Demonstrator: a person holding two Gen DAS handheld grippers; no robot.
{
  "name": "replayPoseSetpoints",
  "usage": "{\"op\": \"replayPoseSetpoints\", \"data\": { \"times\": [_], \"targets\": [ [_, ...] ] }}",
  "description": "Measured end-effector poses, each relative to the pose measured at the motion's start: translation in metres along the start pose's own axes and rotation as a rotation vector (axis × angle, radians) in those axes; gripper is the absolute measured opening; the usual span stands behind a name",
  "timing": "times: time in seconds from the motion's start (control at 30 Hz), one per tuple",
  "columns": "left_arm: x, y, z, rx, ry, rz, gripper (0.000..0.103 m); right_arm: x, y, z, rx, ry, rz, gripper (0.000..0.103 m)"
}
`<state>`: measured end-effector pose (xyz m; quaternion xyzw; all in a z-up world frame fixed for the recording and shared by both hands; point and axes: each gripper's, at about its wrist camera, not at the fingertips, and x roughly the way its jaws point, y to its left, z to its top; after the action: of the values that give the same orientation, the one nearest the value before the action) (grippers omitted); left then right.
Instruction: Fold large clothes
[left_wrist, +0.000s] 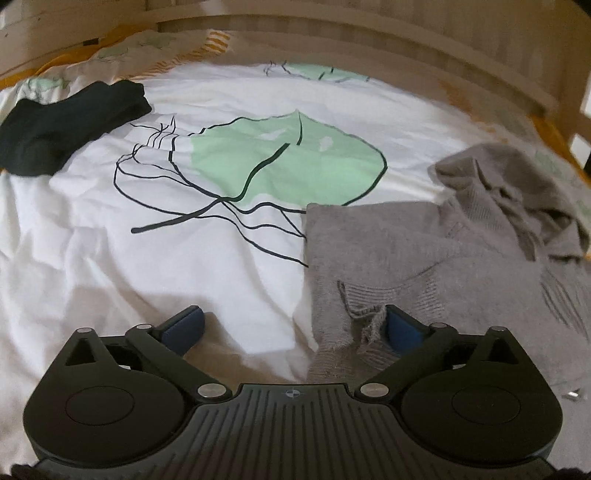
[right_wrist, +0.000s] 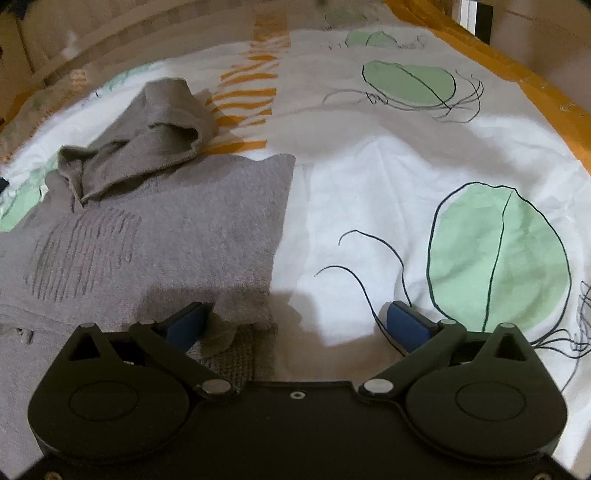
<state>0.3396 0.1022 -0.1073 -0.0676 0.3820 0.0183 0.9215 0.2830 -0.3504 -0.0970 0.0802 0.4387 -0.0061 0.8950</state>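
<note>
Grey knit sweater (left_wrist: 424, 258) lies on the bed (left_wrist: 147, 258), spread over the white duvet with its green leaf print. In the left wrist view it fills the near right; in the right wrist view (right_wrist: 166, 240) it fills the near left. Its body looks partly folded into a rough rectangle, with the hood or neck part bunched in a loose heap at the far end.

We judge it soft, limp and fairly light for its bulk. The fuzzy knit should grip well against the pads and not slip, but it will sag and stretch if lifted from one point, and loose threads at the frayed near edge could snag. We think the ribbed hem corners nearest us are the best places to take hold, one corner per hand, so the cloth stays flat as it turns over.

Our left tongs (left_wrist: 295, 328) stand spread wide and clamp nothing; the ragged near edge of the sweater touches the inside of the right-hand pad. Our right tongs (right_wrist: 295, 325) are also wide apart and empty, with a near corner of the sweater lying just beside the left-hand pad.

We see no containers. A dark folded garment (left_wrist: 62, 129) rests on the bed at the far left, well apart from the sweater.
</note>
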Motion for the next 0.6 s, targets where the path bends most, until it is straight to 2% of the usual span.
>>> {"op": "replayPoseSetpoints", "data": {
  "times": [0.2,0.37,0.43,0.47,0.53,0.6],
  "targets": [
    [-0.001,0.007,-0.003,-0.041,-0.036,-0.040,0.103,-0.004,0.000,-0.017,-0.004,-0.128,0.013,0.103],
    [-0.006,0.010,0.002,-0.047,-0.018,-0.061,0.101,-0.005,-0.002,-0.013,-0.002,-0.120,0.025,0.103],
    [-0.018,0.009,0.008,-0.070,-0.033,-0.040,0.087,-0.007,-0.003,-0.009,-0.003,-0.105,0.029,0.102],
    [-0.026,0.006,0.011,-0.064,-0.052,-0.028,0.086,-0.009,-0.003,-0.007,0.001,-0.099,0.029,0.102],
    [-0.044,-0.006,0.021,0.003,-0.113,-0.006,0.086,-0.014,-0.005,-0.002,0.032,-0.094,0.032,0.102],
    [-0.060,-0.024,0.032,0.104,-0.154,0.005,0.086,-0.024,-0.007,0.001,0.086,-0.135,0.047,0.102]
  ]
}}
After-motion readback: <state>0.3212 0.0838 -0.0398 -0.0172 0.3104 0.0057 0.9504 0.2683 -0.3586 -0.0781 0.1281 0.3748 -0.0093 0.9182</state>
